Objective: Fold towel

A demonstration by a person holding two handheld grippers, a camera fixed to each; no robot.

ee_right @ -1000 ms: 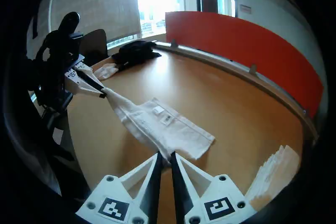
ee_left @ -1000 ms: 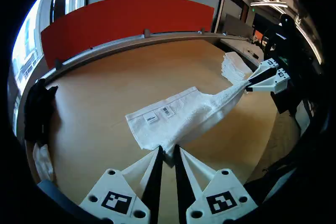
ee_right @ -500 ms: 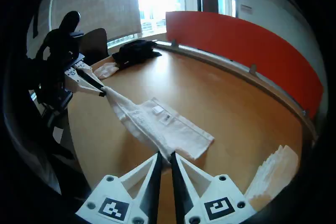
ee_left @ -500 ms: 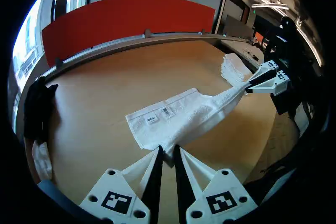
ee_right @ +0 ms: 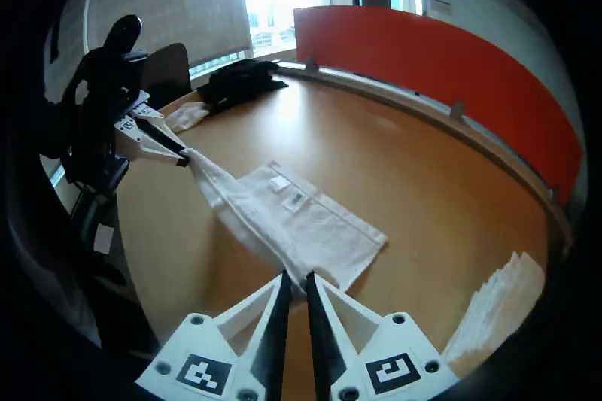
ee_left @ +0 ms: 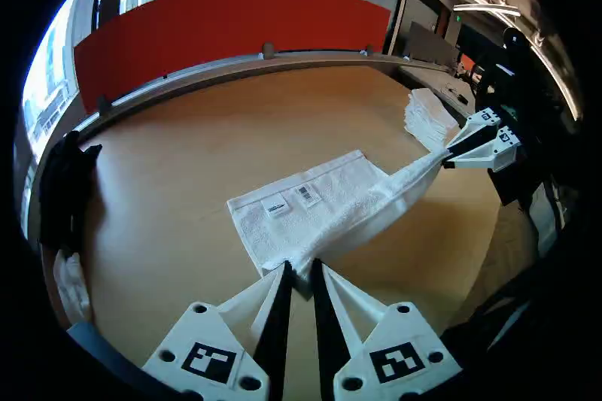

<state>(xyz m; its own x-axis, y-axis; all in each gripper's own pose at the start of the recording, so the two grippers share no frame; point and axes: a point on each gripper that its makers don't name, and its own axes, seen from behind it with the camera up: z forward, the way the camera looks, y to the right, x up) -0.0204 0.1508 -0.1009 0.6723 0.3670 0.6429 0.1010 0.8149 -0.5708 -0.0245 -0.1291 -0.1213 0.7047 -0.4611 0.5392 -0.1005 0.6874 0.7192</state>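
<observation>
- left gripper [ee_left: 299, 273]: jaws narrow, both fingers pinched on one near corner of the towel [ee_left: 323, 202]; cloth bunches right at the tips.
- right gripper [ee_right: 296, 281]: same, jaws narrow and clamped on the other near corner. In the left gripper view it shows off to the right, with towel cloth running into its tips.
- Near edge of the towel is lifted off the table [ee_left: 180, 138] and pulled into a taut, rope-like band between the two grippers.
- The rest of the towel lies flat on the wood, far edge down, roughly mid-table. Two small tags [ee_left: 290, 202] face up near one short end.
- Cannot tell whether the flat part is one layer or already doubled.
- Progress, my read: early to middle. Grasp is done and the edge is raised, but no fold from this lift is laid down yet.
- Left to do: carry the held edge over toward the far edge, line up the corners, lay it down, let go. Probably another fold after that, then onto the pile.
- Stack of folded towels [ee_left: 429, 115] sits near the table edge just beyond the right gripper, apart from the working towel.
- Far end: dark garment [ee_right: 241, 81] and small white cloth [ee_right: 188, 115] beside it, well apart from the towel.
- Red divider [ee_left: 226, 25] runs along the far rim of the table.
</observation>
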